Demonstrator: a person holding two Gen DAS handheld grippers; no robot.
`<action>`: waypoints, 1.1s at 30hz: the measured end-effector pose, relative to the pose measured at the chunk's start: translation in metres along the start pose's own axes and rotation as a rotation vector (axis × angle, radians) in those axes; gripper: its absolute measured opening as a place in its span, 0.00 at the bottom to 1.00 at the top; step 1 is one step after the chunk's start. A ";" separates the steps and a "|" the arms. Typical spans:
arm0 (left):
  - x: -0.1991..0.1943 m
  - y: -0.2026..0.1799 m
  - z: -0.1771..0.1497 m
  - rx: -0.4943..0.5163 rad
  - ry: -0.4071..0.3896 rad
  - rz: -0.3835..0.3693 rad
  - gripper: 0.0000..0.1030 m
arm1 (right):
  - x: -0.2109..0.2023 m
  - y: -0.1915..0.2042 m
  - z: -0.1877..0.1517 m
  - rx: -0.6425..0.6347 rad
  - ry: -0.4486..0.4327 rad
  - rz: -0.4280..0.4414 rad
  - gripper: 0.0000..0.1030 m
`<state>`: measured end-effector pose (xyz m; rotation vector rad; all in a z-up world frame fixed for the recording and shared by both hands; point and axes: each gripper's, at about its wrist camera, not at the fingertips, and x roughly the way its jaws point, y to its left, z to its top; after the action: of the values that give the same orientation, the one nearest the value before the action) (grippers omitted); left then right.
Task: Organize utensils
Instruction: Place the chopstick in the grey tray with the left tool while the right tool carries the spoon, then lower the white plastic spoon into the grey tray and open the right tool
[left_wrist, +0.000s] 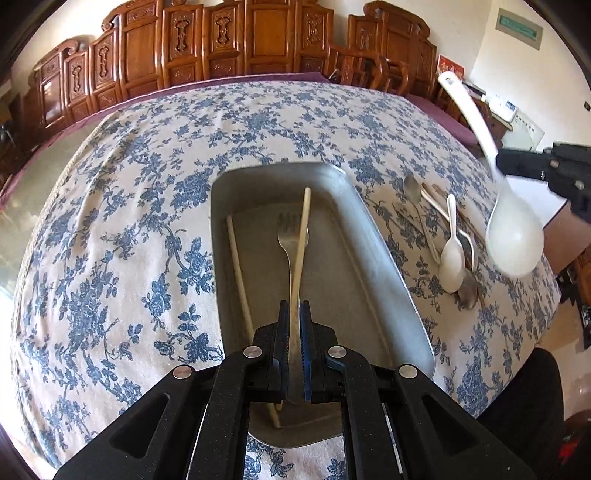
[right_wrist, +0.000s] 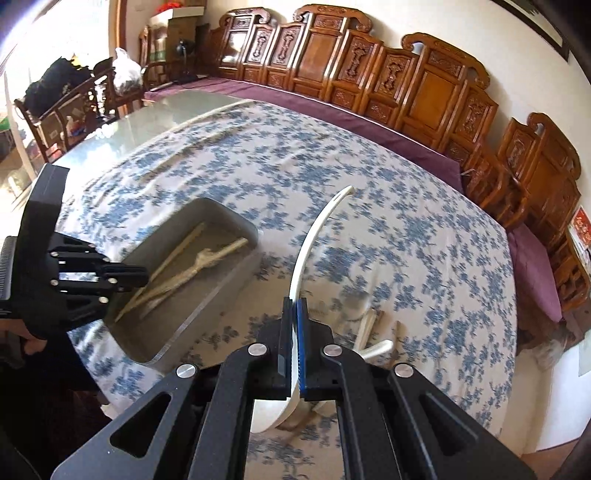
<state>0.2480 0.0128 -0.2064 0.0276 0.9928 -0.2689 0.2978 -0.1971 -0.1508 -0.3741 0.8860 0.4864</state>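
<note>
A metal tray (left_wrist: 384, 258) lies on the floral tablecloth and holds a chopstick (left_wrist: 238, 269) and a fork (left_wrist: 290, 240). My left gripper (left_wrist: 294, 314) is shut on a second chopstick (left_wrist: 303, 225) above the tray. My right gripper (right_wrist: 294, 314) is shut on a large white ladle (right_wrist: 314, 236), lifted above the table right of the tray; the ladle also shows in the left wrist view (left_wrist: 513, 240). A small white spoon (left_wrist: 452, 258), metal spoons (left_wrist: 413, 192) and chopsticks lie in a pile to the right of the tray. The tray shows blurred in the right wrist view (right_wrist: 207, 302).
Carved wooden chairs (left_wrist: 221, 44) line the far side of the table. A purple cloth (right_wrist: 369, 122) edges the table under the floral one. More chairs and bags (right_wrist: 125, 74) stand at the far left end.
</note>
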 end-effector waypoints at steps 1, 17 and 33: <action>-0.002 0.001 0.001 -0.002 -0.005 -0.001 0.04 | 0.001 0.004 0.001 -0.001 -0.002 0.007 0.03; -0.035 0.042 0.017 -0.072 -0.108 0.032 0.04 | 0.028 0.056 0.025 0.026 -0.013 0.138 0.03; -0.035 0.059 0.018 -0.117 -0.111 0.040 0.04 | 0.086 0.088 0.012 0.099 0.047 0.211 0.03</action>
<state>0.2583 0.0750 -0.1731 -0.0731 0.8951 -0.1730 0.3032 -0.0971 -0.2228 -0.2032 0.9967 0.6271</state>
